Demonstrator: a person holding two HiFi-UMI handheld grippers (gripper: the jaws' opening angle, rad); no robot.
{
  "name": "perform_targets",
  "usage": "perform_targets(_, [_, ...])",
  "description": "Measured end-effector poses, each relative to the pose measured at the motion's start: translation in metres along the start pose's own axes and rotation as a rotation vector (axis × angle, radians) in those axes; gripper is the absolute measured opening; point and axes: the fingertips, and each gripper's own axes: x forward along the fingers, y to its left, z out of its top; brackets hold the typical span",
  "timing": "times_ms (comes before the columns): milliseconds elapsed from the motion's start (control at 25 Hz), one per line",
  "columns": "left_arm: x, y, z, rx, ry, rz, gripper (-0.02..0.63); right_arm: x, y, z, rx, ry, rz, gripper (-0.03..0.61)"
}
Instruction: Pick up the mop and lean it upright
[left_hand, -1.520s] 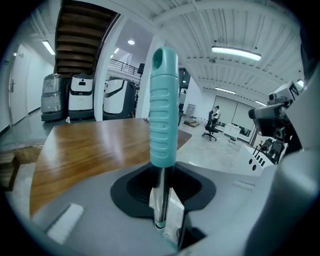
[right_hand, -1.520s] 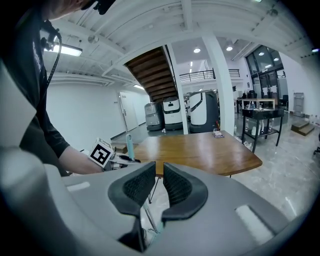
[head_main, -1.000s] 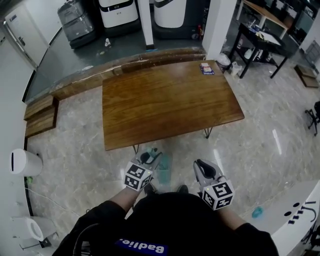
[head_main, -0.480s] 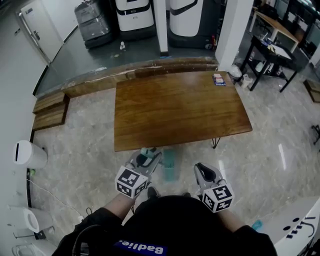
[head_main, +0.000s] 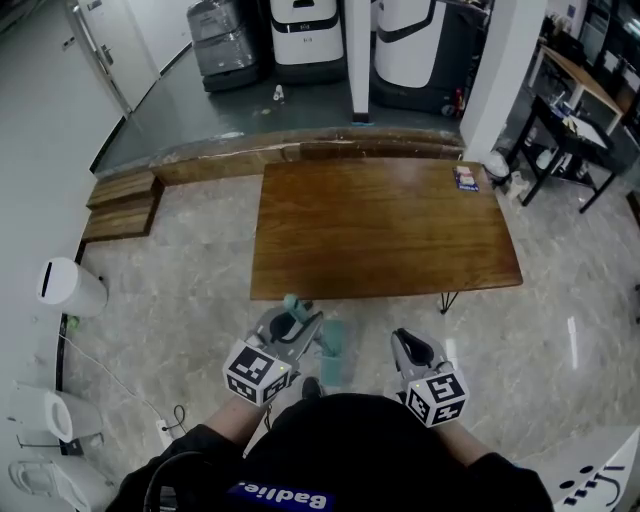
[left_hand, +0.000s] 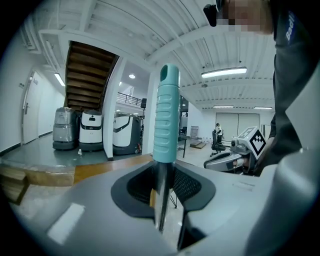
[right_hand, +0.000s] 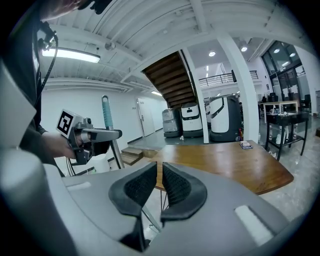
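Note:
The mop stands nearly upright in front of me. Its teal ribbed grip (left_hand: 166, 115) rises above my left gripper (left_hand: 162, 180), which is shut on the metal shaft just below the grip. In the head view the grip's top (head_main: 291, 303) pokes out of the left gripper (head_main: 290, 325), and the blurred teal mop head (head_main: 333, 352) lies on the floor beneath. My right gripper (head_main: 410, 348) is to the right, shut and empty, apart from the mop. From the right gripper (right_hand: 159, 182) view, the shaft (right_hand: 116, 147) slants down under the left gripper (right_hand: 95, 135).
A wooden table (head_main: 385, 230) on thin legs stands just ahead, with a small blue packet (head_main: 466, 179) at its far right corner. Wooden steps (head_main: 120, 205) and a white bin (head_main: 70, 287) are at the left. Machines (head_main: 300, 40) line the back; a black desk (head_main: 575, 110) stands right.
In the head view the table and room have slid right and down. The left gripper, still holding the mop, sits slightly lower and further left. The right gripper has barely moved.

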Motion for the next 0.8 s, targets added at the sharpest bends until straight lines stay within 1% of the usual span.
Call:
perform_targets(240, [-0.033, 0.009, 0.004, 0.025, -0.01, 0.036, 0.108, 0.021, 0.024, 0.003, -0.024, 0.013, 0.069, 0.04])
perform_targets(360, [-0.046, 0.018, 0.004, 0.028, -0.016, 0.068, 0.108, 0.033, 0.031, 0.003, -0.03, 0.025, 0.098, 0.039])
perform_targets(800, [-0.111, 0.08, -0.008, 0.007, -0.041, 0.22, 0.108, 0.082, 0.078, 0.002, -0.093, 0.082, 0.197, 0.038])
